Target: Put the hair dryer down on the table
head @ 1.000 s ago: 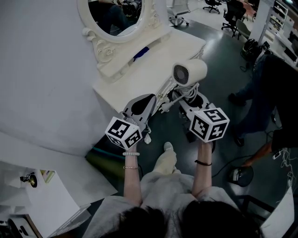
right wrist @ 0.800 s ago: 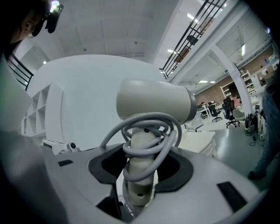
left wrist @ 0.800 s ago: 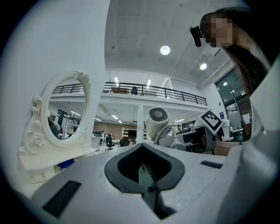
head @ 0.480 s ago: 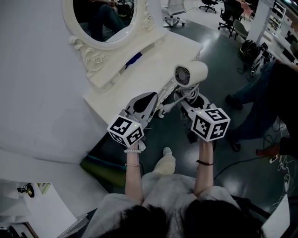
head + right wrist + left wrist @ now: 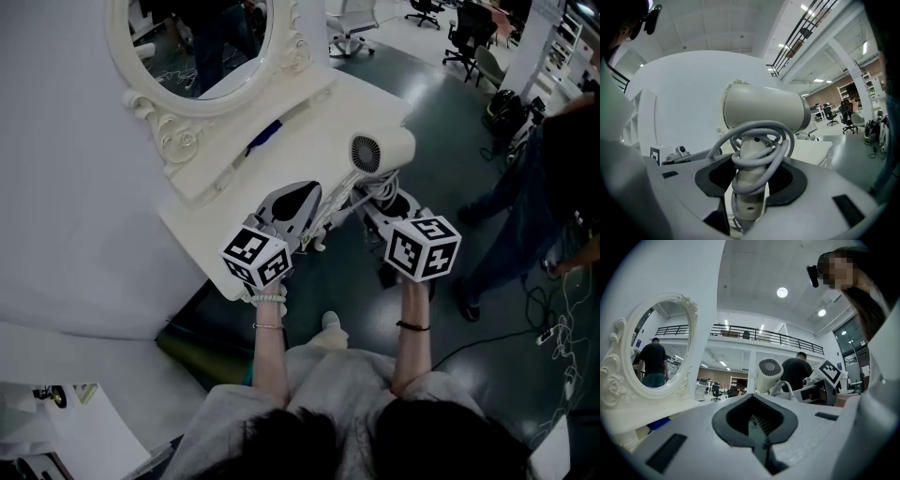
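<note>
A white hair dryer (image 5: 380,152) hangs just off the front edge of the white dressing table (image 5: 300,131), its rear grille facing me. My right gripper (image 5: 372,195) is shut on its handle (image 5: 749,185), which stands upright between the jaws with the grey cord (image 5: 761,140) wound round it. The dryer's barrel (image 5: 764,110) lies crosswise above the jaws. My left gripper (image 5: 309,192) is shut with nothing in it, over the table's front edge, left of the dryer. In the left gripper view (image 5: 754,401) the dryer (image 5: 768,373) shows beyond the jaws, to the right.
An oval mirror (image 5: 202,42) in an ornate white frame stands at the back of the table, with a blue item (image 5: 264,136) on its shelf. A person (image 5: 553,178) stands on the dark floor at right, near cables (image 5: 553,323). Office chairs (image 5: 469,33) stand farther back.
Both grippers and the dryer have drifted slightly toward the table; my left gripper now overlaps its front edge. The right grip on the handle is unchanged.
</note>
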`<state>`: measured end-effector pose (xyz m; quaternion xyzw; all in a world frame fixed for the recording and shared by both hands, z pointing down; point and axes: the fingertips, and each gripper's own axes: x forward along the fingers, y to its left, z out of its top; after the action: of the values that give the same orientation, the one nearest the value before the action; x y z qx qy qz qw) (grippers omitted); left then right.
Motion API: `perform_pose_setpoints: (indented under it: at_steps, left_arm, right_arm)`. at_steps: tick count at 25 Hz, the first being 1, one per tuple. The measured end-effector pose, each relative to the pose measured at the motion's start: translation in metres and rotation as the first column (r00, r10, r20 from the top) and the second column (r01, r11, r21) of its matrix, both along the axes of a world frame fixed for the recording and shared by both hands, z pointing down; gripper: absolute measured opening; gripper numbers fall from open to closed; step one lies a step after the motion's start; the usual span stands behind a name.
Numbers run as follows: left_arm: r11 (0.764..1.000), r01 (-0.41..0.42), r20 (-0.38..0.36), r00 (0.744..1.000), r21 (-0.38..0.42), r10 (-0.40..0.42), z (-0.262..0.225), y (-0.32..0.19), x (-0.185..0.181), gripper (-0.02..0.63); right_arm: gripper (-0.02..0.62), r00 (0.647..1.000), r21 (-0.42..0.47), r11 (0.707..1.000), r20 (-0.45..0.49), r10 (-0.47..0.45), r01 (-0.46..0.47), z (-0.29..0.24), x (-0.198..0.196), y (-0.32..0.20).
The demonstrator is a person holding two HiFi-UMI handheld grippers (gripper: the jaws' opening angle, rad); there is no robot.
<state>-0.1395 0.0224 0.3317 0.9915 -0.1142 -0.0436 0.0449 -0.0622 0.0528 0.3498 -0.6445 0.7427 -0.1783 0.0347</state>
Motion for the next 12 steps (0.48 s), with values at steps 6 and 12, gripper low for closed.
perform_pose_setpoints:
  at_steps: [6,12]
  left_arm:
    - [1.0,-0.002,-0.013,1.0,-0.006,0.002,0.005,-0.027,0.025,0.005]
    - [1.0,0.002,0.001,1.0,-0.016,-0.002,0.009,-0.044,0.042,0.005]
  right_arm:
    - [0.187,1.0,-0.012,1.0,0.008,0.0,0.0,0.01,0.022,-0.028]
    - [0.187,1.0,-0.019,1.0,0.029,-0.005,0.005,0.014,0.042,-0.05]
